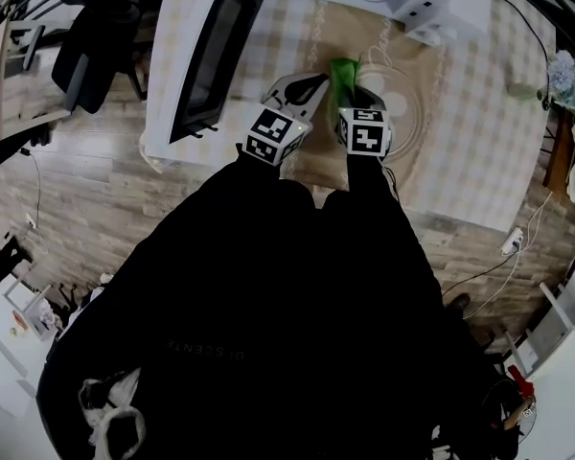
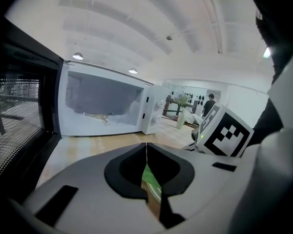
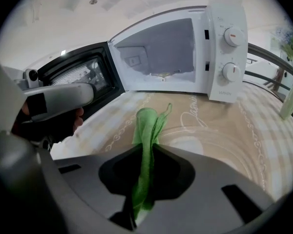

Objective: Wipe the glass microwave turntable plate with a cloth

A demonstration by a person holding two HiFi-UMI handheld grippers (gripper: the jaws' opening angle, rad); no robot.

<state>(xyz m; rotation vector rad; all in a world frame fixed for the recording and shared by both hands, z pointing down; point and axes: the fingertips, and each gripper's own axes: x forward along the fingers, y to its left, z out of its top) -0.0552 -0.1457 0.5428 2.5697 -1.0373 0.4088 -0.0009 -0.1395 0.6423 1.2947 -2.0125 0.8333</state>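
Note:
The clear glass turntable plate (image 3: 224, 145) lies flat on the checked tablecloth in front of the open microwave; in the head view the plate (image 1: 407, 113) shows just right of my grippers. My right gripper (image 3: 147, 147) is shut on a green cloth (image 3: 147, 128), which stands up between the jaws over the plate's near-left rim. In the head view the cloth (image 1: 343, 73) pokes out past the right gripper (image 1: 356, 92). My left gripper (image 2: 146, 147) is shut, jaw tips touching, with a sliver of green cloth (image 2: 149, 177) seen below them. It hovers left of the cloth (image 1: 311, 84).
The white microwave (image 3: 185, 52) stands at the table's far side, cavity empty, with its dark door (image 3: 78, 74) swung open to the left (image 1: 216, 51). A vase with flowers (image 1: 563, 75) is at the right table edge. Wooden floor, chairs and cables surround the table.

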